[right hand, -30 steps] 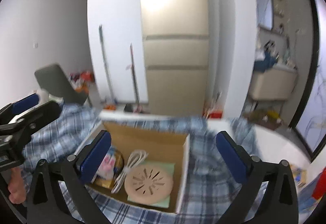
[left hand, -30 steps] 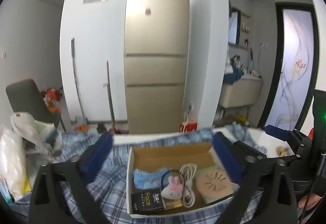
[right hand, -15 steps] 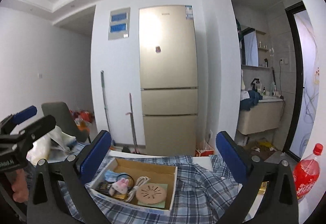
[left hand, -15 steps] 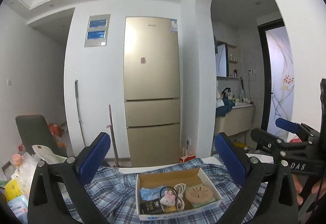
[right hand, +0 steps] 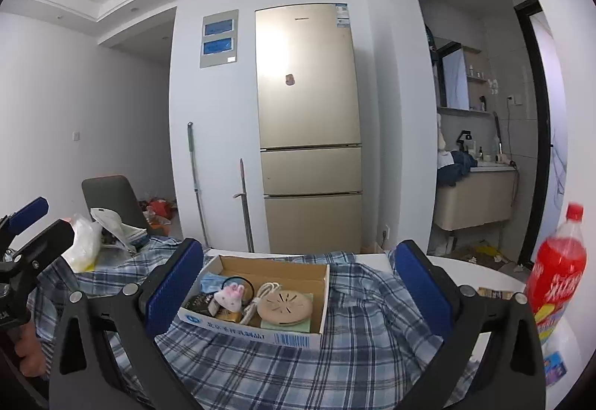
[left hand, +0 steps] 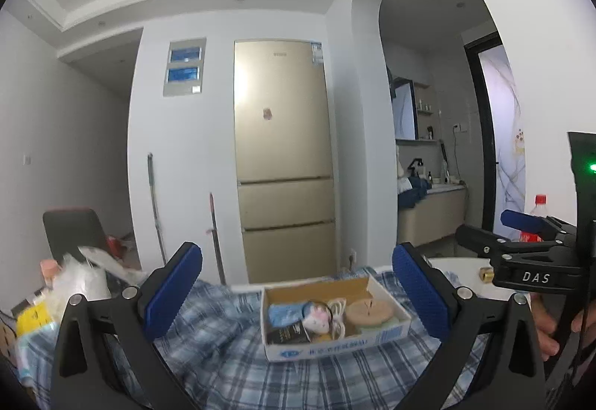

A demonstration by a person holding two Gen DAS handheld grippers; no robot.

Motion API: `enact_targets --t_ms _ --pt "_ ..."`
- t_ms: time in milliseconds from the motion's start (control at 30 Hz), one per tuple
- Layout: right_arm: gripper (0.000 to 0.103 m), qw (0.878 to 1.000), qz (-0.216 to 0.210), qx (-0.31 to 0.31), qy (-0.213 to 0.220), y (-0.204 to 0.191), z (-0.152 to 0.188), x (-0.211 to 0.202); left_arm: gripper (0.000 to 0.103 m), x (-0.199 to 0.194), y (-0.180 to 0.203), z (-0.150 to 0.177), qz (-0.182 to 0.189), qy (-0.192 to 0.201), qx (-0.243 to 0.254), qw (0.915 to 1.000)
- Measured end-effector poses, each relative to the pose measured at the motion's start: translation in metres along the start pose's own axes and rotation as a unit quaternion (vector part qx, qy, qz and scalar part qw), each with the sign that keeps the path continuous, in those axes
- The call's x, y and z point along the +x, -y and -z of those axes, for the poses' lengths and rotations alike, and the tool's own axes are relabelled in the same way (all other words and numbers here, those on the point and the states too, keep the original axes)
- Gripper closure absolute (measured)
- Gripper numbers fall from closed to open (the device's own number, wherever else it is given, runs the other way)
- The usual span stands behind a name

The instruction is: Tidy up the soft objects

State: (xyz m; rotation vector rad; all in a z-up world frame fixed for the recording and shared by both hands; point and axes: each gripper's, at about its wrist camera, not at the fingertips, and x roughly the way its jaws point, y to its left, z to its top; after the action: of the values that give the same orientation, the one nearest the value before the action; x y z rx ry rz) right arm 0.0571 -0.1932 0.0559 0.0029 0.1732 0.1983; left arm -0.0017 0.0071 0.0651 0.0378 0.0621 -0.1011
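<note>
Right wrist — gripper (right hand: 298, 290) agape above box (right hand: 257, 330)

Cardboard box (right hand: 257, 330) sits between both spread tongs; red bottle (right hand: 557, 272) crowds the right.

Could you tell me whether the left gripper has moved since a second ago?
Yes. The left gripper has pulled back and tilted up: the cardboard box now looks smaller between its jaws, and the fridge shows in full.
</note>
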Motion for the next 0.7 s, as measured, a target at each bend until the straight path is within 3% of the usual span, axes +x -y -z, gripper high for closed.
enact_targets --t_ms 333,567,700 --pt "0.0 0.999 0.026 -0.03 0.013 -0.001 0.048 0.003 0.0 0.02 -0.011 0.059 -0.016 -0.023 -0.028 0.9992" --pt "0.0 0.999 0.024 -0.025 -0.003 0.003 0.053 0.007 0.0 0.015 -0.009 0.06 -0.013 -0.014 -0.022 0.9996" --pt "0.0 0.999 0.026 -0.028 0.003 0.003 0.053 0.005 0.0 0.018 -0.005 0.059 0.006 -0.025 -0.011 0.9996"
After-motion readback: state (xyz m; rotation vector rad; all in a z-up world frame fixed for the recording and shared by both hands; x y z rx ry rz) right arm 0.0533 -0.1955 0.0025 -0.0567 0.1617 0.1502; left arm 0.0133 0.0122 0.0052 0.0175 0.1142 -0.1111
